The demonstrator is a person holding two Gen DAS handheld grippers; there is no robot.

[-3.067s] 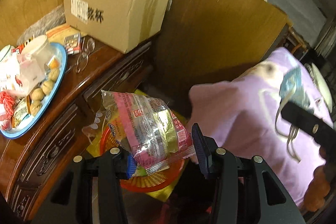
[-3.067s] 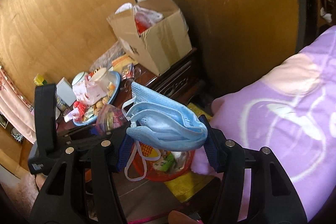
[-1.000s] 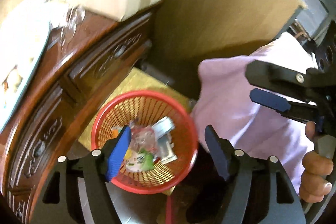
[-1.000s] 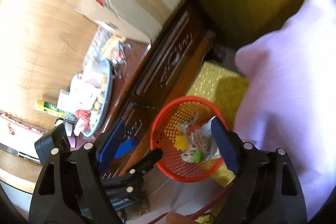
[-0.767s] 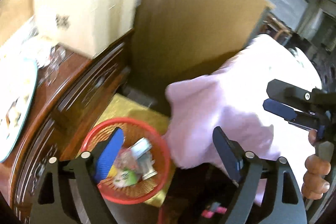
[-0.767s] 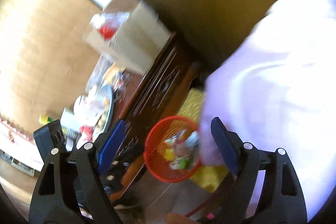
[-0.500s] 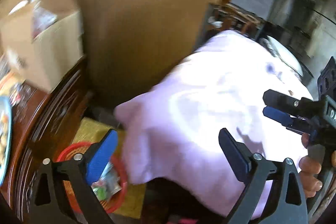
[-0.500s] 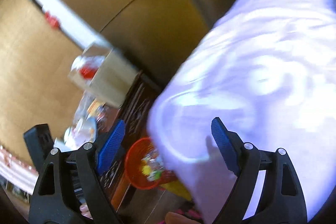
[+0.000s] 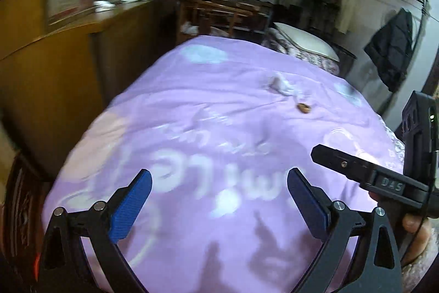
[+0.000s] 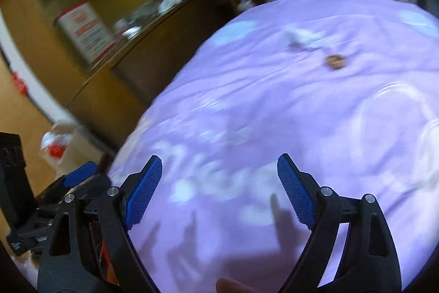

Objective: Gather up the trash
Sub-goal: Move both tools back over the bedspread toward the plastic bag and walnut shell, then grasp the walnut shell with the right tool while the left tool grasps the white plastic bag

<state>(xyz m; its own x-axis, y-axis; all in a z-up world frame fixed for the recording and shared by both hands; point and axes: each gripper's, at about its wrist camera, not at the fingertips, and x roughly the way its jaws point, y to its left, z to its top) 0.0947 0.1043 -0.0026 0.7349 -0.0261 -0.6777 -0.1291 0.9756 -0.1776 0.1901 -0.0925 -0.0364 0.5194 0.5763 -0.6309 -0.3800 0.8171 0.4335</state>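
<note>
A purple bedspread (image 9: 219, 128) fills both views. On its far side lie a crumpled white tissue (image 9: 282, 85) and a small brown scrap (image 9: 303, 108); they also show in the right wrist view as the tissue (image 10: 303, 38) and the scrap (image 10: 335, 61). My left gripper (image 9: 219, 199) is open and empty above the near end of the bed. My right gripper (image 10: 219, 188) is open and empty too, and its body (image 9: 384, 177) shows at the right of the left wrist view. The red trash basket is out of view.
A wooden partition (image 9: 55, 67) runs along the bed's left side, with a red-and-white sign (image 10: 85, 32) on it. A cardboard box (image 10: 71, 150) stands at lower left. A pillow (image 9: 304, 41) and wooden furniture (image 9: 225, 10) lie beyond the bed. A dark coat (image 9: 392, 51) hangs at right.
Both grippers let go of the snack wrapper and the blue mask into the red basket, then swung up and right from the basket to face the bed. Both stay open.
</note>
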